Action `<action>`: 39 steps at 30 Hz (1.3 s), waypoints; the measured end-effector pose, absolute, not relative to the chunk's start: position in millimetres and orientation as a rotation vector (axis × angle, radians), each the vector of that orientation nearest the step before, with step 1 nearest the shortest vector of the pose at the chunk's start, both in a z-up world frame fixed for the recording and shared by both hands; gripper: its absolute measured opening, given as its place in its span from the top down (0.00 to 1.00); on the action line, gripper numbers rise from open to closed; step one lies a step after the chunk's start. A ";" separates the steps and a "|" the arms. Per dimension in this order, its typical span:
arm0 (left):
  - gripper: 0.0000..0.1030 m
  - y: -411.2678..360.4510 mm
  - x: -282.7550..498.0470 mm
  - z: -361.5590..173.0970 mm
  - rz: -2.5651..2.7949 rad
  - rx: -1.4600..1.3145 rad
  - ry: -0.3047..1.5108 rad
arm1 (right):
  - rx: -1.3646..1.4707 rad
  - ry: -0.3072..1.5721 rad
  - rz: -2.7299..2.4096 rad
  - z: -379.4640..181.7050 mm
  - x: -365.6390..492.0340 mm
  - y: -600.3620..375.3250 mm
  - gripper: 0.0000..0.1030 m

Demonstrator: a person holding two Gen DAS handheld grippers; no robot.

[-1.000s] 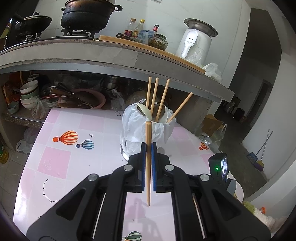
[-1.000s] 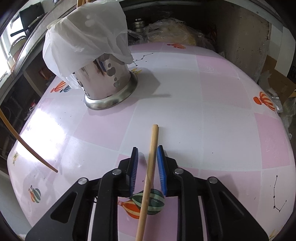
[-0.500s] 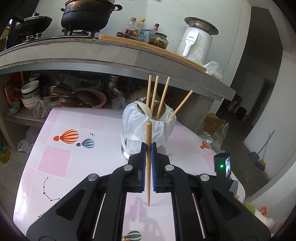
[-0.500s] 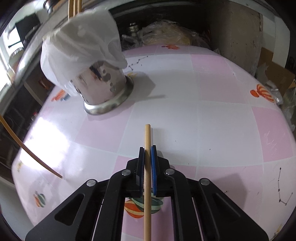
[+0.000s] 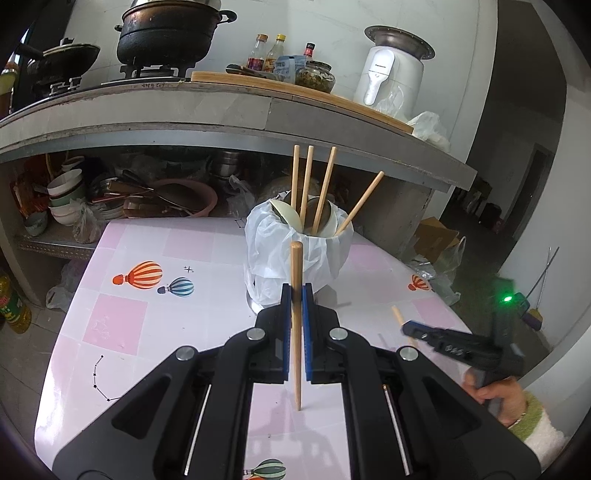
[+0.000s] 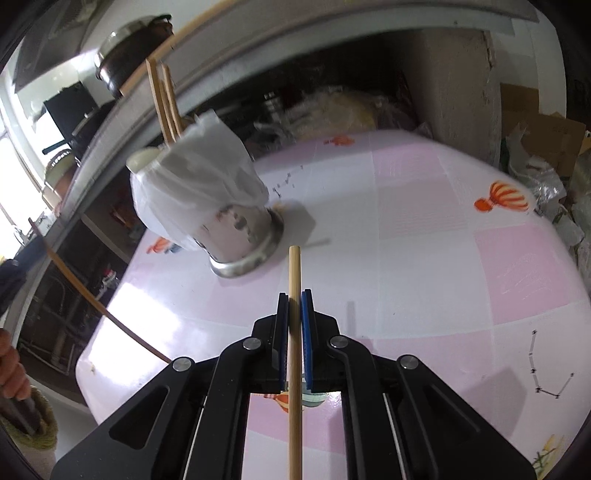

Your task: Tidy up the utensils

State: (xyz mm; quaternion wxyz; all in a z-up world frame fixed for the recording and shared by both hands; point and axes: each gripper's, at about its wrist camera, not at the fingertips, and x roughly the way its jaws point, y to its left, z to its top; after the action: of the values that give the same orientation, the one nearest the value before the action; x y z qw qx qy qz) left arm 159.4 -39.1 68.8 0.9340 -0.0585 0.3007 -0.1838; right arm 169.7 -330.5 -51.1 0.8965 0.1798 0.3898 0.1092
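My left gripper (image 5: 295,291) is shut on a wooden chopstick (image 5: 295,266) that stands nearly upright between the blue pads, just in front of the utensil holder (image 5: 269,243). The holder is a metal cup wrapped in a white plastic bag, with several chopsticks (image 5: 325,184) and pale spoons inside. My right gripper (image 6: 294,299) is shut on a second chopstick (image 6: 294,269), held above the pink table (image 6: 424,236) and pointing toward the holder (image 6: 199,192). In the left wrist view the right gripper (image 5: 410,326) shows at the right, blurred, with a hand (image 5: 498,395) behind it.
Behind the table runs a concrete counter (image 5: 221,107) with a black pot (image 5: 166,33), bottles and a white appliance (image 5: 388,74). Under the counter are bowls (image 5: 62,199) and pans. A cardboard box (image 5: 436,236) and bags lie beyond the table's right edge.
The right gripper closed on the chopstick that lay on the table and lifted it, tilting up toward the holder. The left gripper and its chopstick stayed put.
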 end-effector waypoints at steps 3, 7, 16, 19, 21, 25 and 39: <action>0.95 -41.9 159.7 70.3 -0.364 -0.104 0.617 | 0.375 0.777 0.238 -37.5 162.2 -332.8 0.93; 0.95 -44.1 157.6 72.8 -0.347 -0.080 0.613 | 0.376 0.742 0.250 -23.1 152.6 -334.9 0.93; 0.95 -44.4 152.1 80.0 -0.318 -0.041 0.591 | 0.389 0.669 0.280 5.6 137.6 -336.4 0.93; 0.95 -44.7 150.0 82.3 -0.308 -0.030 0.581 | 0.392 0.648 0.293 15.1 135.1 -335.6 0.93; 0.95 -45.4 148.9 84.2 -0.304 -0.022 0.575 | 0.391 0.635 0.298 21.5 133.4 -335.5 0.93; 0.95 -45.0 146.9 86.1 -0.293 -0.009 0.564 | 0.392 0.606 0.313 34.0 129.8 -333.7 0.93; 0.95 -34.9 150.0 102.7 -0.302 -0.027 0.515 | 0.409 0.543 0.368 58.5 124.6 -322.2 0.93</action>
State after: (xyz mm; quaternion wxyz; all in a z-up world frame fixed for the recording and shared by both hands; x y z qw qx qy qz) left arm 150.0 -34.9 102.7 0.9557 -0.0135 0.2536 -0.1486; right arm 124.6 -322.2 58.5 0.9263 0.1993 0.2649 0.1792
